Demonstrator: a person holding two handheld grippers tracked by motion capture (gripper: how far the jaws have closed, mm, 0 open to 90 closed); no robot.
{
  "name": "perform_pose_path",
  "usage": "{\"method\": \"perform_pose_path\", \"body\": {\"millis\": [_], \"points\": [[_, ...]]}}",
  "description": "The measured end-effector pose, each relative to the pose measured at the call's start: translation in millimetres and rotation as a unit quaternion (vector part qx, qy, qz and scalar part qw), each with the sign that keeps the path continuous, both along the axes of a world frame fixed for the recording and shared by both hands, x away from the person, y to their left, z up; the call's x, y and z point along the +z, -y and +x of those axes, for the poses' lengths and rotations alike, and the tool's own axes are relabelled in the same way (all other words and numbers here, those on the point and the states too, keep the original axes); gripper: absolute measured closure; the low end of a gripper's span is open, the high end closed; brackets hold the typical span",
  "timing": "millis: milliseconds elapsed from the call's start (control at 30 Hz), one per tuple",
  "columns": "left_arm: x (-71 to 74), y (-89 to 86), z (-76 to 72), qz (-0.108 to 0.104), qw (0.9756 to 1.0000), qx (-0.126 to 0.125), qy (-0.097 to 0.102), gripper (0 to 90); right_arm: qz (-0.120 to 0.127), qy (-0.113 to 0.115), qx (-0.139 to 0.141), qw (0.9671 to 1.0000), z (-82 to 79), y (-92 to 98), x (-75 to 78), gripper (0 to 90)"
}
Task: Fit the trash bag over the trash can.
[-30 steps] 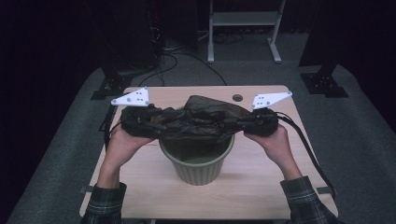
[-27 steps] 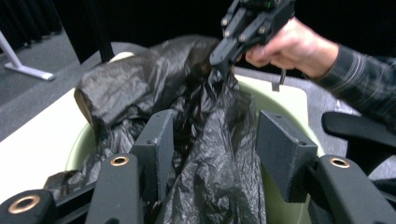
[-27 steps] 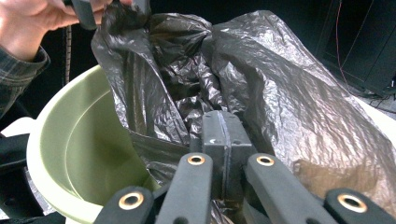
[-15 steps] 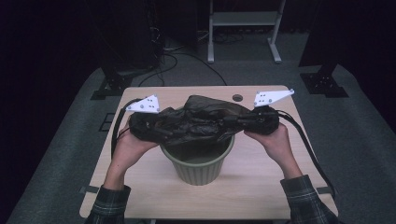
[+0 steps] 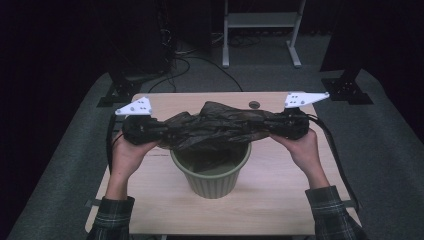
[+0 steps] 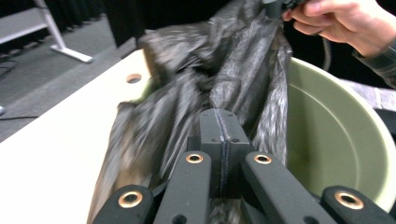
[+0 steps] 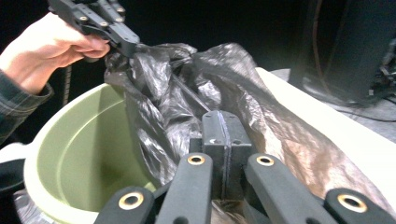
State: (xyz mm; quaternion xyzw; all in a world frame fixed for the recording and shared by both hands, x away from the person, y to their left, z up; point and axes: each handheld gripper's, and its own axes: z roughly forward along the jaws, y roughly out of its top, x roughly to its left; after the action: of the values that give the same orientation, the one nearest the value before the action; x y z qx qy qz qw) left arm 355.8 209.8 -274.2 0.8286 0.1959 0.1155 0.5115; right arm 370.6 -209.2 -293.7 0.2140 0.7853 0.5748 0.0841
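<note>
Tabletop [image 5: 280, 200]: one bin [image 5: 211, 170], one bag [image 5: 220, 125]

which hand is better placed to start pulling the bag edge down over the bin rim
Probably the left gripper. It grips the black bag closer to the green bin rim than the right gripper, which grips the bag out past the rim. Both are shut on the bag, so the margin is small.

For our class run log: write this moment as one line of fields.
left gripper: shut on black bag | right gripper: shut on black bag | bag: stretched above green bin | bin: upright on table
</note>
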Motion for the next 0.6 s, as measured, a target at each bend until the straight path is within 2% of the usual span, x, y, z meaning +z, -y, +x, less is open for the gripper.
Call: {"method": "perform_pose_path", "body": {"millis": [67,100,167,200,233,267,333,467,600], "points": [[-0.6,-9.0,2.6,-0.029,0.9995,-0.009,-0.006,90.0,0.005,-0.003,-0.005,1.0000,1.9,5.1,0.2,89.8],[-1.1,-10.5,3.3,-0.029,0.9995,-0.007,-0.006,90.0,0.011,-0.006,-0.003,0.9999,3.2,6.5,-0.4,89.7],[-2.3,-10.3,5.0,-0.027,0.9996,0.000,-0.005,90.0,0.009,-0.004,-0.006,0.9999,5.0,4.4,-1.4,89.7],[-3.0,-9.9,7.7,-0.022,0.9997,0.014,-0.002,90.0,0.006,-0.001,-0.014,0.9999,6.2,2.7,-1.7,88.8],[-3.0,-9.9,7.7,-0.022,0.9997,0.014,-0.002,90.0,0.006,-0.001,-0.014,0.9999,6.2,2.7,-1.7,88.8],[-3.3,-10.1,9.3,-0.026,0.9995,0.017,-0.003,90.0,0.006,0.007,-0.037,0.9993,9.3,2.1,-1.5,79.7],[-3.2,-10.3,12.6,-0.031,0.9993,0.021,-0.004,90.0,0.024,0.010,-0.046,0.9986,8.9,6.4,1.0,77.3],[-2.3,-8.6,19.0,-0.033,0.9991,0.027,-0.008,90.0,0.039,0.027,-0.035,0.9983,-4.7,13.5,6.8,75.7],[-2.5,-6.1,20.0,-0.034,0.9990,0.027,-0.009,90.0,0.030,0.039,-0.018,0.9986,-25.2,20.2,4.4,75.3]]}}
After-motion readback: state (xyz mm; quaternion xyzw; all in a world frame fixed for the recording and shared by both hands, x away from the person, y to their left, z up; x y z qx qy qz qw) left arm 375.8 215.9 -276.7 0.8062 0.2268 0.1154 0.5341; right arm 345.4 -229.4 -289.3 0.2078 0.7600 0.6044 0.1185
